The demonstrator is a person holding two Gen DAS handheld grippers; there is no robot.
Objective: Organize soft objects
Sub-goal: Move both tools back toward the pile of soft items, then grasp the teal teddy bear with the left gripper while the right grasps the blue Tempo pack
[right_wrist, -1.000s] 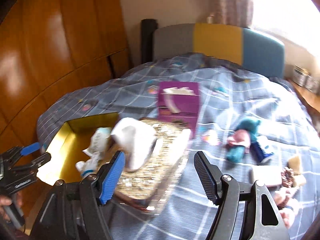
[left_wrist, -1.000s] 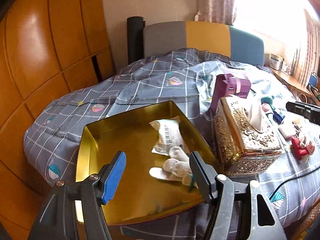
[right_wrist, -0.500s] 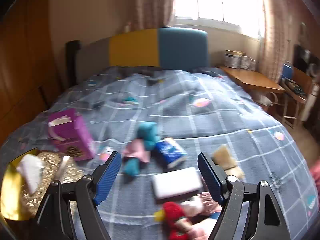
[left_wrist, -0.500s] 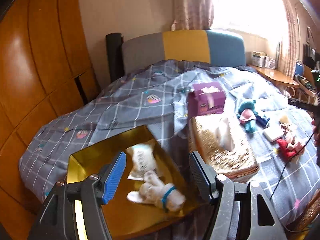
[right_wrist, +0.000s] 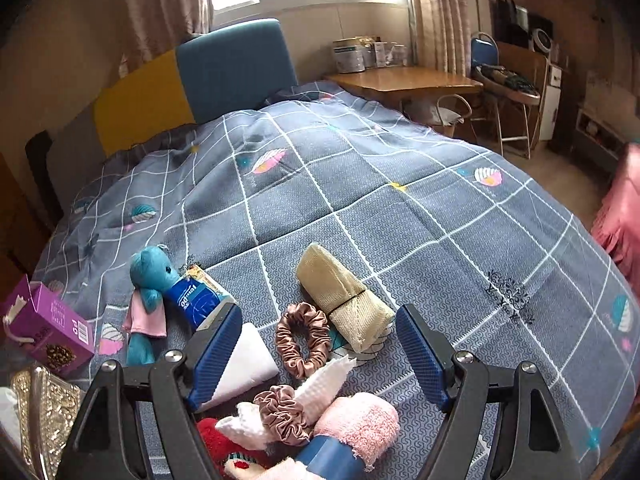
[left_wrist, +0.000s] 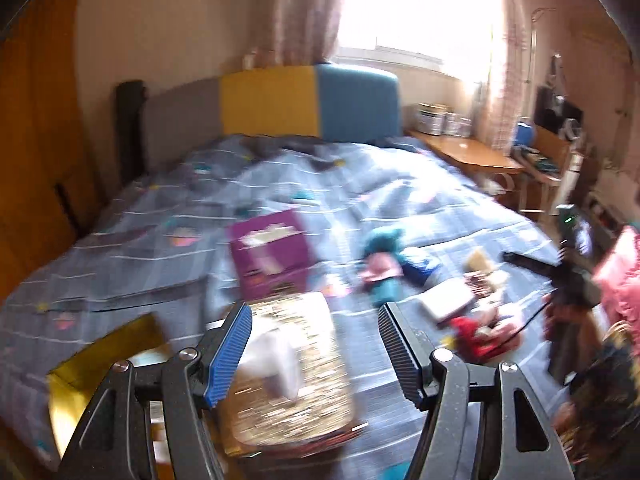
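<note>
Above the bed's near edge, left wrist view, blurred: we see the left gripper (left_wrist: 315, 344) spread wide and empty over the gold tissue box (left_wrist: 294, 368); gold tray (left_wrist: 90, 360) to its left.

Right wrist view: right gripper (right_wrist: 319, 350) gapes empty above the satin scrunchie (right_wrist: 303, 339), beige rolled cloth (right_wrist: 344, 298) just beside it, pink towel roll (right_wrist: 360, 424) nearest, teal plush bear (right_wrist: 150, 296) farther left.

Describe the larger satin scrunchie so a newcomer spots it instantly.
On the grey checked bedspread, just ahead of the right gripper, lies a rolled beige towel. Touching its left side is the copper-pink satin scrunchie, an open flat ring, unlike the smaller bunched scrunchie nearer the camera.
</note>
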